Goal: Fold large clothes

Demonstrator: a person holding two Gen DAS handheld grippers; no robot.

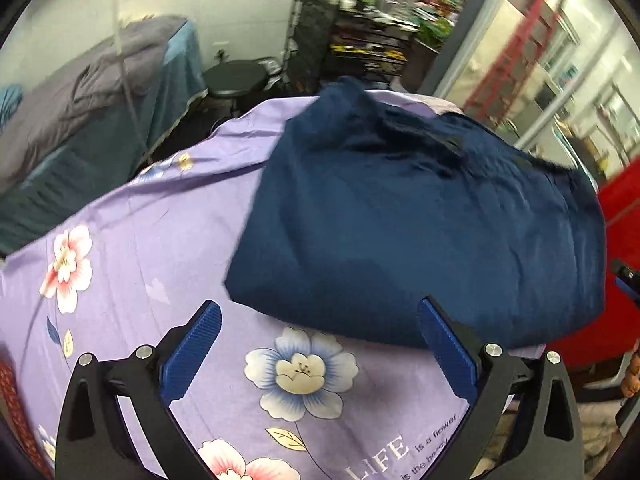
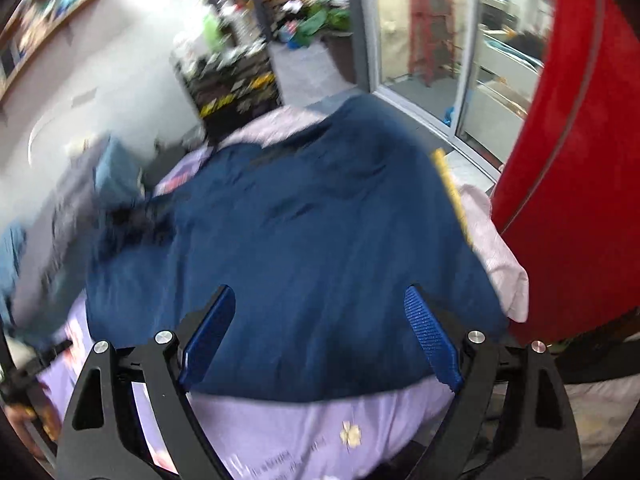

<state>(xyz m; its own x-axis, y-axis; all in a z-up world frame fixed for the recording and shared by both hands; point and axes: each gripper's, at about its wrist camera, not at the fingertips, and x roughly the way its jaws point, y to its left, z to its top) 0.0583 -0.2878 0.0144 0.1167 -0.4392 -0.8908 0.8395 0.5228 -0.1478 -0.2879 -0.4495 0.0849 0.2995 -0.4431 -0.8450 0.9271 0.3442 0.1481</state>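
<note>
Lilac floral sheet carried the folded navy garment, its long axis running across both views. Left gripper and right gripper angled steeply down above its near edge, jaws spread wide, holding nothing.

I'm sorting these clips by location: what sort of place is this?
Probably a workshop or storeroom set up as a bedroom: a navy garment lies on a floral purple bedsheet, a second bed stands alongside, and cluttered wire shelving lines the back.
</note>
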